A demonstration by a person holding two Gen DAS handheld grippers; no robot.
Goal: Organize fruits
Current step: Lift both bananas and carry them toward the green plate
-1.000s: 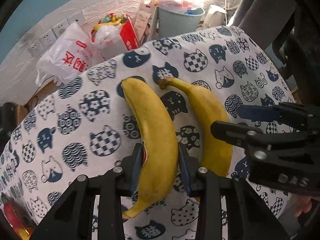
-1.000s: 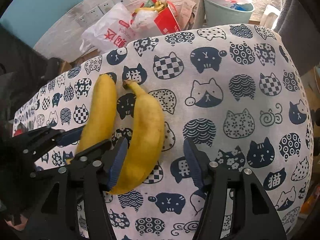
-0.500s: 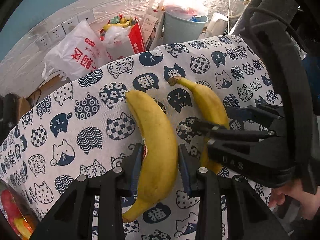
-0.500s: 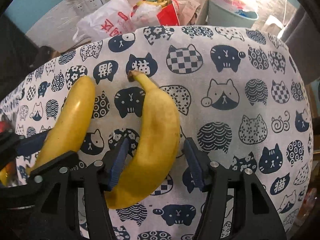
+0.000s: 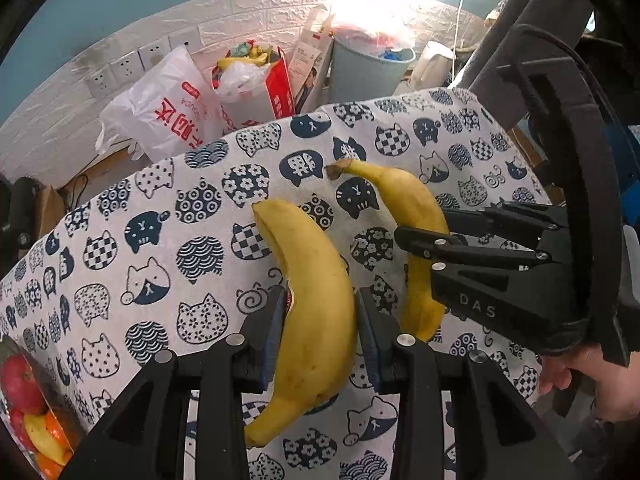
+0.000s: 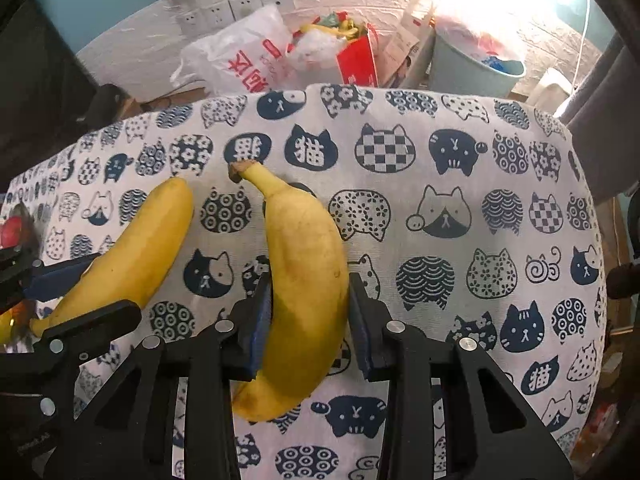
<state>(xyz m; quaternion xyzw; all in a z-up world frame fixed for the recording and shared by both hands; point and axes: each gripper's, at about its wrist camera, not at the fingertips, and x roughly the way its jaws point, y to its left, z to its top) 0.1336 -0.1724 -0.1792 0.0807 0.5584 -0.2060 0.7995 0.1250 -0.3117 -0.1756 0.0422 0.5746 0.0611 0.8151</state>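
Left gripper is pinching the left banana, as 1.0 s ago. Right gripper is now clamping the right banana; earlier its fingers were spread. Both bananas are sitting higher over the cloth, gap widening. Open cloth is lying rightward; fruit tray sits at left edge.

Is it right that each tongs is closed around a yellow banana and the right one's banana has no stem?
Not quite. In the right wrist view, the yellow banana in the right tongs has a brown stem; the left tongs holds the stemless banana.
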